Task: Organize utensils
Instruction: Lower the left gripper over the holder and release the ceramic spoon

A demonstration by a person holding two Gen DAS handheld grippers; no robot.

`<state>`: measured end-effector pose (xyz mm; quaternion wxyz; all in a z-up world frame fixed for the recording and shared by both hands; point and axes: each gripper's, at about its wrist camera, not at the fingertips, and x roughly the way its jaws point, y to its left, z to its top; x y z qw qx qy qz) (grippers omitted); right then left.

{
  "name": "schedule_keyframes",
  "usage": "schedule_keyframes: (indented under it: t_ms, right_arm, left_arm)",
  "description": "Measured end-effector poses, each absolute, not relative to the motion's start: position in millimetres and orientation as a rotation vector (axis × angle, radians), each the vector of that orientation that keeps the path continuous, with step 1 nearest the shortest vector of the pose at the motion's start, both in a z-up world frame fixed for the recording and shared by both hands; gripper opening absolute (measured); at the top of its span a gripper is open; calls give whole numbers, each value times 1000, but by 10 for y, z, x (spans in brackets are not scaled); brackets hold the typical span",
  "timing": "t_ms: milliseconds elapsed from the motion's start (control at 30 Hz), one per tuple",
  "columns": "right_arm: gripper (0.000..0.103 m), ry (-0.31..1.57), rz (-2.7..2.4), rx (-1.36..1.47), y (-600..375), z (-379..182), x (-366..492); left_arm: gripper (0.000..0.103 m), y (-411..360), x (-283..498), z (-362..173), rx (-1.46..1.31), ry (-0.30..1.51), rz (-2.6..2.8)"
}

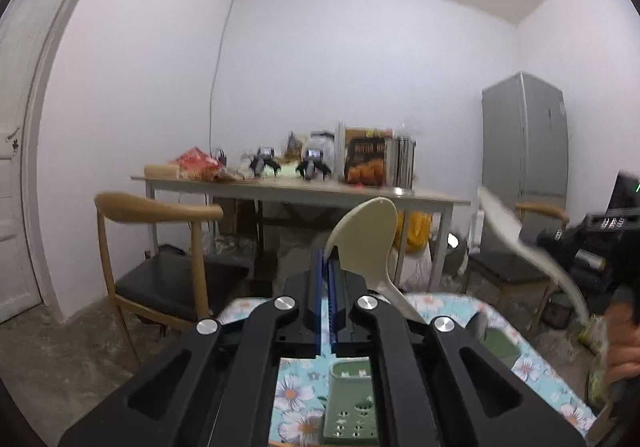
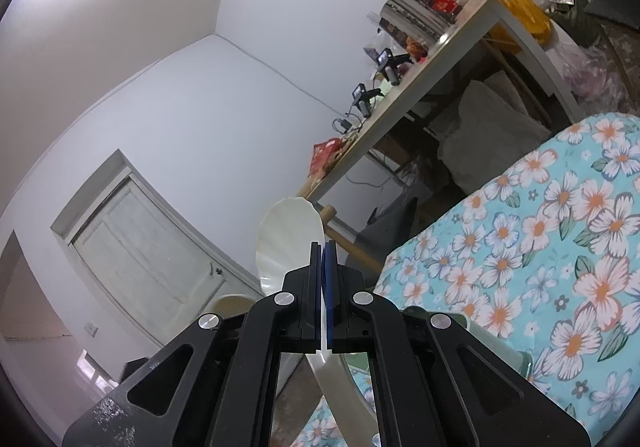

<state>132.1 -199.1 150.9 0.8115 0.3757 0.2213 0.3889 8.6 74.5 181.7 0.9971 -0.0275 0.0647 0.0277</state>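
Observation:
My left gripper is shut on a cream rice paddle; its bowl stands up above the fingers and its handle slants down to the right. Below it a green perforated utensil holder stands on the floral tablecloth. My right gripper is shut on a white scalloped spatula, blade above the fingers, handle running down between the jaws. The same white spatula shows in the left wrist view at the right, held up in the air.
A far table carries snack bags, jars, a steel pot and spare grippers. A wooden chair stands at the left, a grey fridge at the right, a white door beyond.

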Motion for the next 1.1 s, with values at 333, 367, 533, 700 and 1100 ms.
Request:
schedule_keyframes:
  t_ms: [333, 367, 533, 700, 1100]
  right_arm:
    - [0, 507, 823, 824, -1958, 1416, 1401]
    - [0, 508, 826, 826, -1958, 1412, 1408]
    - [0, 524, 833, 823, -1878, 1395, 1407]
    - [0, 530, 818, 802, -1819, 1392, 1396]
    - [0, 673, 703, 680, -2085, 991, 631]
  left_arm:
    - [28, 439, 342, 1432, 6, 318, -80]
    - [31, 452, 304, 1445, -13, 315, -90]
    - [40, 625, 152, 1547, -154, 290, -168]
    - [40, 801, 191, 1534, -220, 321, -173]
    - [40, 1197, 79, 1480, -245, 324, -112]
